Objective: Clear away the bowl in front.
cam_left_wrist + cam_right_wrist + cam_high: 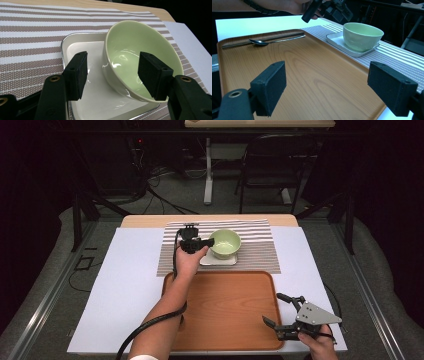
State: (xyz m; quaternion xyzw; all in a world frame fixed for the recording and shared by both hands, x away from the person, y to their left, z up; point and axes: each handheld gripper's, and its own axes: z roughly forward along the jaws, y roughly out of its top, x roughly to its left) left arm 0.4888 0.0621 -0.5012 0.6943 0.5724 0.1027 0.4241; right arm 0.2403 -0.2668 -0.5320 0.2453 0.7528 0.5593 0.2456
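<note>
The left gripper (112, 75) hangs over the green bowl (140, 60), jaws wide and straddling its near wall, one pad inside and one outside, neither pressing yet. The bowl sits on a white square dish (97, 100), on the striped mat (30, 37) at the far side of the bench (125, 270). From where I stand the risk is plain: a glossy, curved wall pinched at one edge could slip or tip the bowl, and a nudge might drag the dish along. The right gripper (280, 312) rests wide open over the wooden tray (312, 75), holding nothing. Count: one bowl, one dish, one mat, one tray, one spoon (274, 40), and what looks like one pair of chopsticks (262, 40).
</note>
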